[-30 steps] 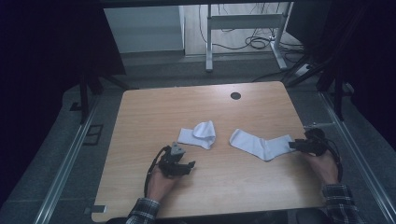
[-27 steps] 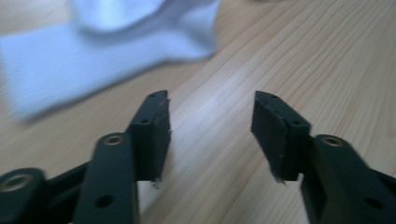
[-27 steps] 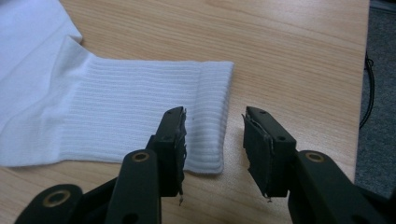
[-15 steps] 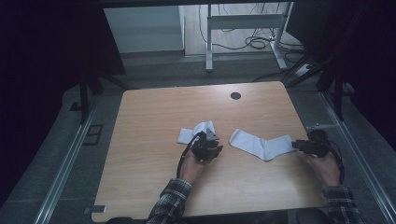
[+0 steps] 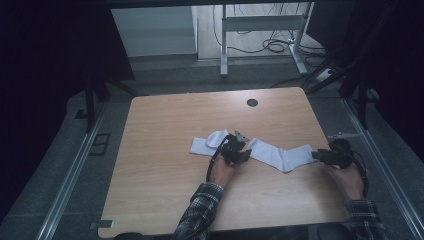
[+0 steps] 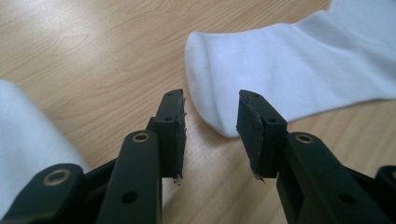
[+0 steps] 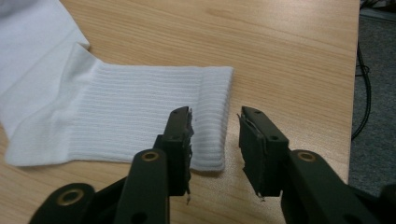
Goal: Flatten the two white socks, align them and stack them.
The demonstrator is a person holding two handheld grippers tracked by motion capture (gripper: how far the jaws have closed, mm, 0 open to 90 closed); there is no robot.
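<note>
Two socks lie on the surface (image 5: 165,125). The folded sock (image 5: 207,143) sits left of centre; the long sock (image 5: 280,155) stretches rightward beside it. The left claw (image 5: 239,152) rests between them, and the right claw (image 5: 316,155) sits at the long sock's right end.

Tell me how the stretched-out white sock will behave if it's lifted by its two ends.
Probably floppy: the sock lies flat and bent on the table, so its middle would likely sag. It looks thin and light. The ribbed cuff should give the right gripper decent purchase, unlikely to slip.
</note>
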